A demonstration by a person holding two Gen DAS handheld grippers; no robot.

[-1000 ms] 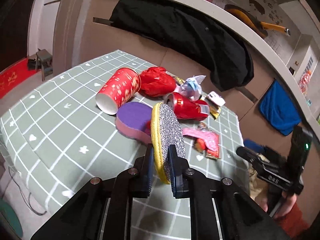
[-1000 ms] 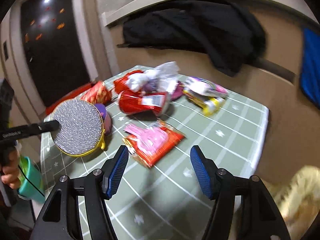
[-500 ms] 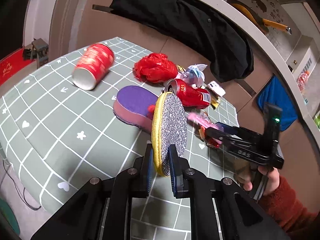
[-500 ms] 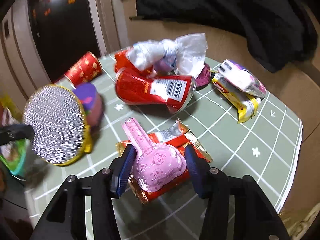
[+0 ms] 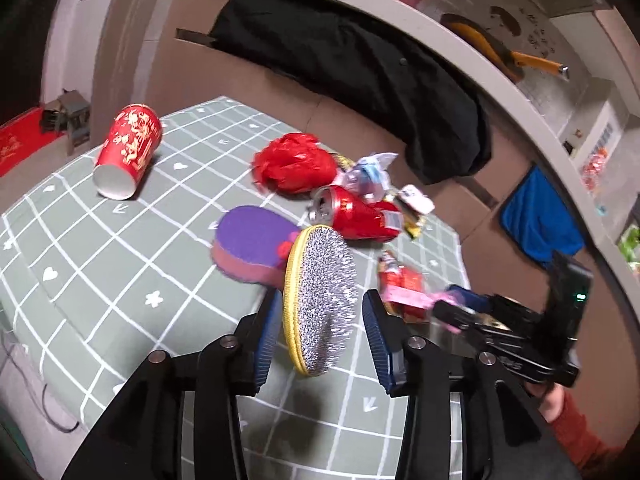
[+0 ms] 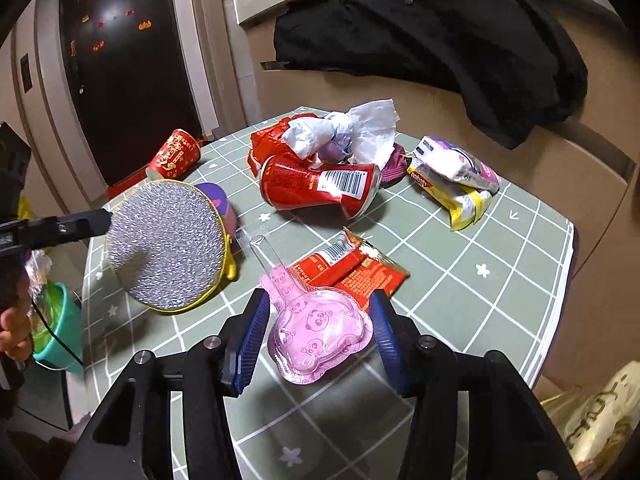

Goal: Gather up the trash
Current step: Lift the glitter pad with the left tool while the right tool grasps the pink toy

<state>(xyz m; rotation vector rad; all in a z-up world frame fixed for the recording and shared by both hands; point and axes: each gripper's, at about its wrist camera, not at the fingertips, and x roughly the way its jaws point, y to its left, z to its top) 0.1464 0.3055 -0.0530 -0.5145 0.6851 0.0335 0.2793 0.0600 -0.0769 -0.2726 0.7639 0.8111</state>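
A counter (image 6: 520,264) under a grey-green cloth with a white grid carries the litter. A black coat (image 6: 440,40) hangs on the wall behind it. The round silver scouring pad with a yellow rim (image 5: 320,300) stands on edge between the blue pads of the left hand-held gripper (image 5: 320,340); its jaws are opening and the right pad stands clear of the bristles. The right hand-held gripper (image 6: 316,340) is part closed on a pink panda-print plastic pouch (image 6: 316,332), pads against both sides, just above a red foil snack wrapper (image 6: 352,272). Farther back lie a crushed red drink can (image 6: 316,188), a red paper cup with gold print (image 5: 128,152) on its side, and a purple sponge (image 5: 252,240).
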